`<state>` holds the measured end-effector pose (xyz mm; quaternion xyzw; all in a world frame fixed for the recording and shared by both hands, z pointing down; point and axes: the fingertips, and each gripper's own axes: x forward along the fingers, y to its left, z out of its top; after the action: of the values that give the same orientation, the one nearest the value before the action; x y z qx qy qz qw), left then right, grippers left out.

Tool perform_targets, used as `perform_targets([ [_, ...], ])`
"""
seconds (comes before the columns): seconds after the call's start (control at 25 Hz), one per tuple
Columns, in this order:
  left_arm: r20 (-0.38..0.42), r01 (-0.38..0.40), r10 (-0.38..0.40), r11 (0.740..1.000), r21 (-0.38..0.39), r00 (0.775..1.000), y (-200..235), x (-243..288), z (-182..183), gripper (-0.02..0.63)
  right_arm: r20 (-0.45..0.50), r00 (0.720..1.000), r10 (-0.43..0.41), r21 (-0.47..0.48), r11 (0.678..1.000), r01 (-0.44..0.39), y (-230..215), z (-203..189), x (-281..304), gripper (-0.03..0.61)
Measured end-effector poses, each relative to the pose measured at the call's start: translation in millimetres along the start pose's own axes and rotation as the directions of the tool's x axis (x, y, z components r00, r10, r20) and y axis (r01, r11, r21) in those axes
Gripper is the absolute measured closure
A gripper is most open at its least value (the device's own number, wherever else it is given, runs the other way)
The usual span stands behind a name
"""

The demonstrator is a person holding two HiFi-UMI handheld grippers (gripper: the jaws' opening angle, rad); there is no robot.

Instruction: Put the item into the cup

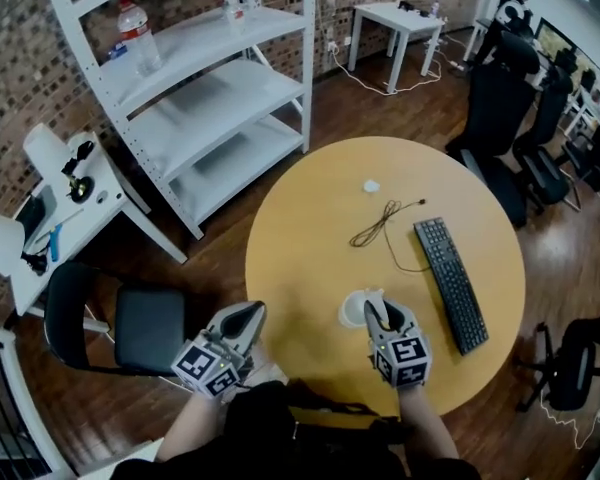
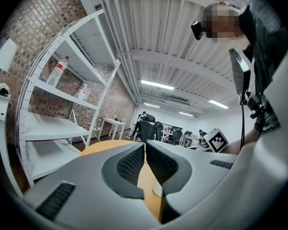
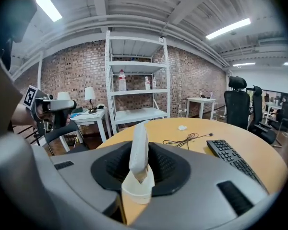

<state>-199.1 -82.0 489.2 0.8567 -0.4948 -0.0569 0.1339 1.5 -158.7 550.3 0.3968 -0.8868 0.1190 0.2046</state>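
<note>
A white paper cup [image 1: 352,310] stands near the front edge of the round yellow table [image 1: 310,218]. My right gripper [image 1: 379,315] is right beside and above it, shut on a long flat white item [image 3: 139,145]. In the right gripper view the item stands upright between the pads, and its lower end dips into the cup [image 3: 137,188] just below the jaws. My left gripper [image 1: 248,316] hangs off the table's left front edge, tilted upward. Its jaws [image 2: 145,147] meet at the tips with nothing between them.
A black keyboard [image 1: 450,283] lies to the right of the cup, a coiled black cable [image 1: 380,223] and a small white scrap [image 1: 371,185] farther back. A black chair [image 1: 130,328] stands at the left, a white shelf unit [image 1: 210,98] behind it, and office chairs [image 1: 500,98] at the right.
</note>
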Motion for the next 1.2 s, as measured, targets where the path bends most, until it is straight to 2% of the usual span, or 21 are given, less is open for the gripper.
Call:
perform_targets([
  [0.28, 0.018, -0.027, 0.027, 1.000, -0.012, 0.999, 12.2, -7.7, 0.8, 0.609, -0.114, 0.993, 0.011, 0.026, 1.000, -0.008, 1.4, -23.8, 18.8, 0.474],
  [0.48, 0.021, -0.023, 0.023, 1.000, -0.003, 1.000, 16.7, -4.6, 0.1, 0.609, -0.085, 0.996, 0.006, 0.044, 0.999, -0.002, -2.0, -20.5, 18.0, 0.474],
  [0.68, 0.014, 0.019, -0.019, 1.000, -0.003, 1.000, 10.6, 9.2, -0.6, 0.609, -0.022, 0.999, -0.035, 0.068, 0.997, 0.037, -13.8, -6.3, 0.1, 0.474],
  [0.92, -0.005, 0.116, -0.116, 0.993, 0.018, 0.993, -10.7, 37.8, 1.1, 0.609, 0.069, 0.985, -0.159, 0.122, 0.981, 0.150, -47.9, 4.6, -48.3, 0.474],
  [1.2, -0.023, 0.252, -0.251, 0.967, 0.046, 0.968, -47.1, 77.8, 6.1, 0.609, 0.108, 0.932, -0.345, 0.198, 0.927, 0.320, -90.1, -14.6, -122.9, 0.474],
])
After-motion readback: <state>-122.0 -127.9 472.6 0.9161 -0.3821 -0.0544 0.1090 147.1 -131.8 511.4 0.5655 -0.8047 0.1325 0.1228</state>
